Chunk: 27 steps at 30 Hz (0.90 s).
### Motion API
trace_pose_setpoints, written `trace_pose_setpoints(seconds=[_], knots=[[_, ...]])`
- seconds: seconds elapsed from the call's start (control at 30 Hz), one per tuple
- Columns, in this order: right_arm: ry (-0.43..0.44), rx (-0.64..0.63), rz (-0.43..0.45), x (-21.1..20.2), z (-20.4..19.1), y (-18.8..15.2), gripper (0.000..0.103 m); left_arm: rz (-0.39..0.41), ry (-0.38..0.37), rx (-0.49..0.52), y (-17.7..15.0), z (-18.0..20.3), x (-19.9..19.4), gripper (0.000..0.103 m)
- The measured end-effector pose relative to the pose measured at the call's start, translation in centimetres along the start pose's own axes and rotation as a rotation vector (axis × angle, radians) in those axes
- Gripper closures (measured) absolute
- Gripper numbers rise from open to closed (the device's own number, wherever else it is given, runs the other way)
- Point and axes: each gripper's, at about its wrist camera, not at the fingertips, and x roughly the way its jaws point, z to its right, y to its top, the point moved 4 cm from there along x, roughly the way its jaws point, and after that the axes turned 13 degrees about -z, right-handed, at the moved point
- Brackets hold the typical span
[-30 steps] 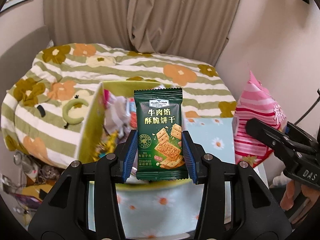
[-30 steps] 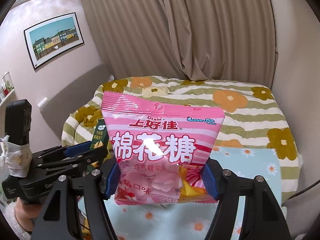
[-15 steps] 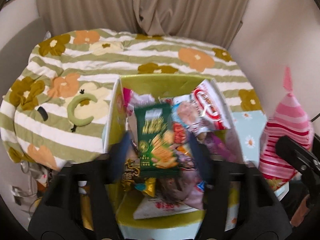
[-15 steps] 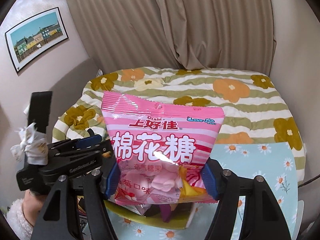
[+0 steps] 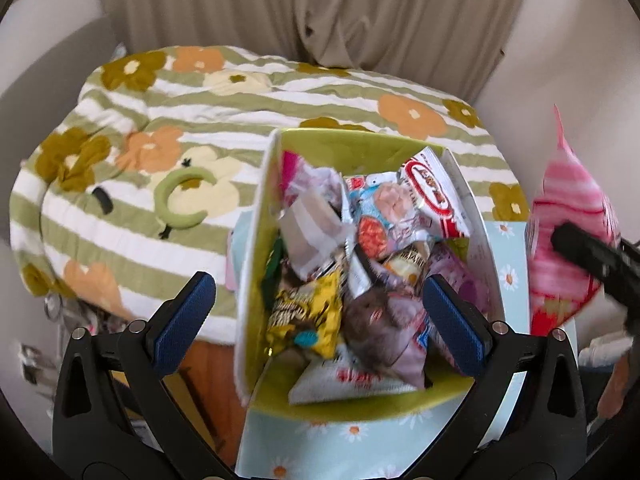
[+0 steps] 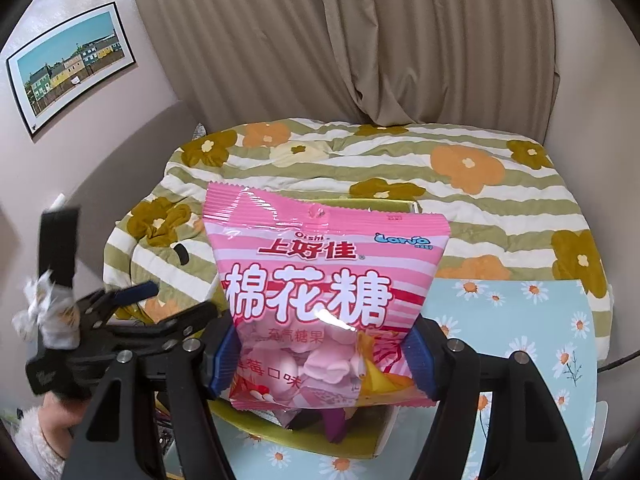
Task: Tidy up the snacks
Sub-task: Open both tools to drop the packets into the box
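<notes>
Pink bag [image 6: 324, 300] reads "Oishi", "上好佳", big white "棉花糖", "草莓口味" low down, blue "Larva" at its top corner. It stands upright between the right gripper's [image 6: 322, 360] blue pads [image 6: 418, 360], both pressing its lower sides: clenched on the bag, over the near end of the box [image 6: 296, 436].

Left gripper [image 5: 318, 314]: fingers spread wide, nothing between them; jaws have just been opening. A second ago they pinched a green cracker pack ("牛肉馅酥脆饼干"); half a second ago it was dropping free. Now it cannot be picked out for certain; a dark green edge [image 5: 272, 276] shows low against the box's left wall.

The box [image 5: 256, 264], lime inside and white outside, lies under and between the left fingers, on a daisy-print cloth [image 5: 340, 440]. Inside, a heap of packets: yellow one [image 5: 308, 316] just inside the left finger, grey-purple one [image 5: 384, 328] by the right finger, a red-and-white pack [image 5: 434, 196] at the far right, a white one [image 5: 344, 380] nearest. Their print is too blurred to read.

From the left wrist view, the pink bag [image 5: 568, 232] sits outside the right finger, beyond the box's wall. Flowered striped quilt [image 5: 140, 168] beyond.
</notes>
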Motion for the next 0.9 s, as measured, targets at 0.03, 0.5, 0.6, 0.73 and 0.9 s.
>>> trace_pose_setpoints(seconds=[0.03, 0.5, 0.6, 0.73, 0.9], knots=[[-0.002, -0.006, -0.001, 0.0, 0.0, 0.3, 0.036, 0.001, 0.003, -0.013, -0.5, -0.3, -0.3, 0.001], [0.044, -0.073, -0.094, 6.4, -3.8, 4.2, 0.008, 0.026, 0.094, -0.002, -2.8, -2.3, -1.6, 0.001], [0.027, -0.053, -0.066, 6.4, -4.0, 3.8, 0.008, 0.024, 0.097, 0.011, -3.3, -2.3, -1.2, 0.001], [-0.005, -0.048, -0.031, 5.5, -3.9, 2.7, 0.008, 0.025, 0.099, 0.027, -4.1, -1.9, -1.0, 0.001], [-0.032, -0.054, 0.005, 3.3, -3.5, 1.3, 0.008, 0.04, 0.095, 0.03, -4.8, -0.8, -1.9, 0.001]])
